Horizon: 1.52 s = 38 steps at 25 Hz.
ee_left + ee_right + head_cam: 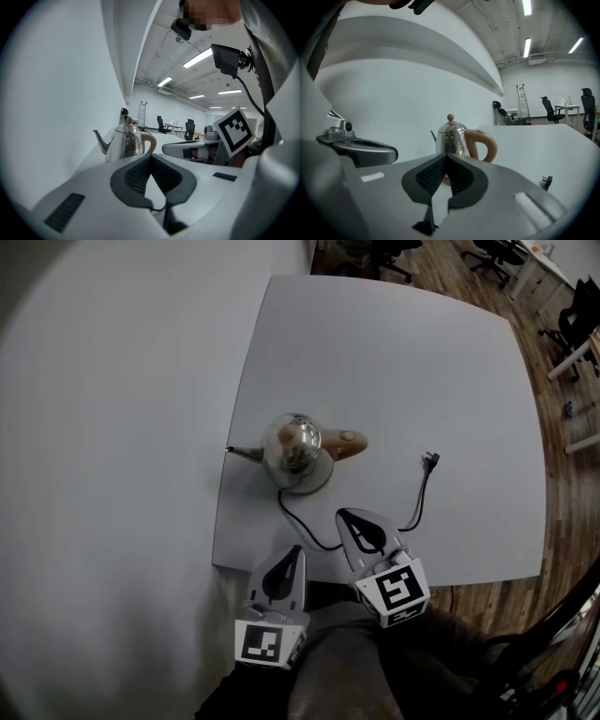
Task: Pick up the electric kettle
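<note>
White bench [422,352] carried the electric kettle [298,451] by its left edge, handle [343,441] pointing right. I had both sets of jaws pressed together and empty, short of it. I judged the right gripper [349,517] nearer the handle than the left gripper [294,555].

A white desk [422,352] stands with its left edge against a pale wall [112,427], over a wooden floor [562,474]. Near that left edge a shiny steel kettle [295,448] sits upright on its round base [322,479], spout toward the wall, tan handle toward the desk's middle. A black cord [296,522] trails from the base along the front edge, then bends back to its plug [431,461], which lies loose on the bare top.
</note>
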Motion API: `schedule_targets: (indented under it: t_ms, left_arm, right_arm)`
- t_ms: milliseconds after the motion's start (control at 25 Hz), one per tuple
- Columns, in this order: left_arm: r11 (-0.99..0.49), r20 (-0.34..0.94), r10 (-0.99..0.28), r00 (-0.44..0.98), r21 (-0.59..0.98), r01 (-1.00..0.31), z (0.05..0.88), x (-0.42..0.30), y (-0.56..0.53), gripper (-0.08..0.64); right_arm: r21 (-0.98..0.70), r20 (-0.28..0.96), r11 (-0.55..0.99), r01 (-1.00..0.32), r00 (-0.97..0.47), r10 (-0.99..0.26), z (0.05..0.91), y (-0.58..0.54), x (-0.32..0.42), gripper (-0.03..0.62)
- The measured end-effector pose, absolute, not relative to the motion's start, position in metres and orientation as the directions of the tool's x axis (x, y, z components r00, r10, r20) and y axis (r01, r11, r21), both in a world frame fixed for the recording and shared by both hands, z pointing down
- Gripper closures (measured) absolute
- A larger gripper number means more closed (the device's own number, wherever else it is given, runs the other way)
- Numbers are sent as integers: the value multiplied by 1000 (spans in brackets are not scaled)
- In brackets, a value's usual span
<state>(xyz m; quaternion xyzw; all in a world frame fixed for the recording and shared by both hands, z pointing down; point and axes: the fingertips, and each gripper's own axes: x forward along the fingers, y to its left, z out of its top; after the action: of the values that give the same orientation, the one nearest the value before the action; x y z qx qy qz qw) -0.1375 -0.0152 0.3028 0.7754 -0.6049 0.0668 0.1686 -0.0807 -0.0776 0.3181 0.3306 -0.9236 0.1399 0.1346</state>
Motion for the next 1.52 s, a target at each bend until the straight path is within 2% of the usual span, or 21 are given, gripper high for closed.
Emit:
schedule_targets:
  t_ms: [440,720,1120,1400,1520]
  left_arm:
    - [-308,274,-897,346,175,-935,310,-155,-22,561]
    - [-340,269,-886,379,178,-923,309,-157,-22,561]
    - [-287,154,-939,307,137,-948,275,-176,-47,561]
    - [-235,122,-961,247,103,-966,318,-202,-69,561]
    - [-201,135,-968,214,102,-974,340,-212,-70,561]
  right_arm:
    - [-139,293,654,-744,-661,-691,311,-87,-86,592]
    - [-105,290,633,-767,-632,-718,304,-85,-86,592]
    - [-35,183,673,-739,-666,-723,278,-103,-101,592]
    - [-15,146,615,-788,-611,-778,329,-134,-91,592]
    - [-16,169,578,-816,-572,-803,356,-141,-81,592]
